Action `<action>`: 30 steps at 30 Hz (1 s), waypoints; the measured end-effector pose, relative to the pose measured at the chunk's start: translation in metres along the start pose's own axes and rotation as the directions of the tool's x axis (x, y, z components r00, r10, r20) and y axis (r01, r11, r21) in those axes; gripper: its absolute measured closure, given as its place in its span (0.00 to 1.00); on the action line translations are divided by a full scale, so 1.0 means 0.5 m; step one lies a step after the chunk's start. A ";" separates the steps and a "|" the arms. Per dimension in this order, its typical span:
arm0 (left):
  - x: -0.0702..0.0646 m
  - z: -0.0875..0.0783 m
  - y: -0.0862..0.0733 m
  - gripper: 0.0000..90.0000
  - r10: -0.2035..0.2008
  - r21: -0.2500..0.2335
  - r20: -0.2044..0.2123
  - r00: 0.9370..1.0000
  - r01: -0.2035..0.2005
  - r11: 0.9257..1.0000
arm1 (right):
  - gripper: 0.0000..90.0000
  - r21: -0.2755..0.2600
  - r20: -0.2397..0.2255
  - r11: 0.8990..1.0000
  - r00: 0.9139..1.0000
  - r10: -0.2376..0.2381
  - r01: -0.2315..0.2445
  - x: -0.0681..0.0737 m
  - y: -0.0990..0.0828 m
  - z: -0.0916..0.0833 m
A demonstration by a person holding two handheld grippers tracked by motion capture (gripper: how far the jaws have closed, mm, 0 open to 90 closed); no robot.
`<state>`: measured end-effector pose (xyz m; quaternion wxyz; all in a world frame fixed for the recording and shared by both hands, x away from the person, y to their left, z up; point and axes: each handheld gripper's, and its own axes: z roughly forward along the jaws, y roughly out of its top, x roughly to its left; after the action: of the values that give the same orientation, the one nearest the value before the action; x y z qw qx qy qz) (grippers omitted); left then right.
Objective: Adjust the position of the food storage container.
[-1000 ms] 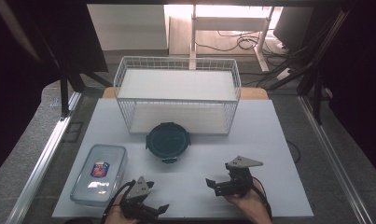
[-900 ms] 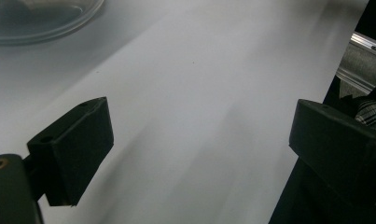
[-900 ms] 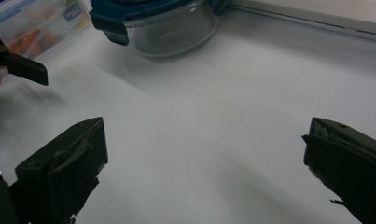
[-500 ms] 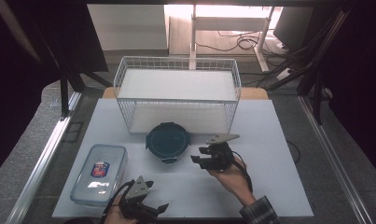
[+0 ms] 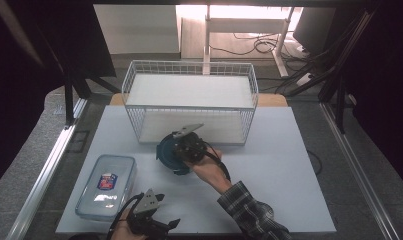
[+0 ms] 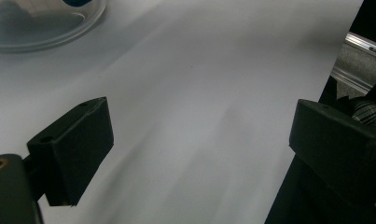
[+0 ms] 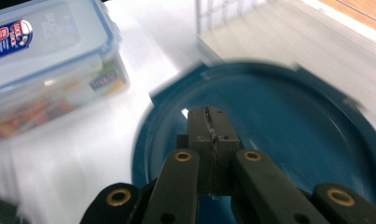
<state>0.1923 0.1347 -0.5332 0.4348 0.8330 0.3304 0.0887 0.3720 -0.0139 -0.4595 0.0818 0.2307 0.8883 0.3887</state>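
Note:
A round container with a dark teal lid stands on the white table just in front of the wire basket. My right gripper hovers over it. In the right gripper view its jaws have just been closing and now meet, nothing between them, above the teal lid. A clear rectangular lidded box with a red and blue label lies at the front left. My left gripper rests near the table's front edge, its jaws wide open over bare table.
The white wire basket has a white floor and stands at the back centre. The white table top spreads to the right of my right arm. The clear box lies left of the lid in the right gripper view.
My right gripper has travelled from the front right of the table leftwards and away, ending over the round container. The left gripper has stayed where it was.

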 end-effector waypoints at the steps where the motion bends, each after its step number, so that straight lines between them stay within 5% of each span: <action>1: 0.000 0.000 0.000 0.07 0.000 0.000 0.001 1.000 0.000 1.000 | 0.99 0.003 -0.002 1.000 1.000 -0.014 0.014 0.006 0.012 0.011; 9: 0.005 -0.006 -0.001 0.07 -0.014 -0.008 0.010 1.000 0.014 1.000 | 0.99 0.056 -0.034 0.994 0.995 -0.091 0.093 0.041 0.077 0.105; 14: 0.008 -0.009 -0.002 0.07 -0.022 -0.012 0.015 1.000 0.022 1.000 | 0.99 0.146 0.005 0.983 0.994 -0.113 0.111 0.046 0.078 0.152; 16: 0.008 -0.009 -0.002 0.07 -0.022 -0.011 0.016 1.000 0.022 1.000 | 0.99 0.148 -0.005 0.985 0.996 -0.086 0.085 0.042 0.079 0.155; 22: 0.008 -0.009 -0.002 0.07 -0.025 -0.008 0.022 0.999 0.025 1.000 | 1.00 0.182 0.051 0.979 0.993 -0.105 0.094 0.038 0.079 0.149; 30: 0.008 -0.006 -0.004 0.07 -0.031 0.002 0.024 0.999 0.031 1.000 | 1.00 0.164 0.100 0.986 0.994 -0.040 0.024 -0.020 0.037 0.098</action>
<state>0.1931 0.1398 -0.5334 0.4393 0.8291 0.3383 0.0716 0.4032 0.0241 -0.4799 0.1145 0.2420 0.9152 0.3012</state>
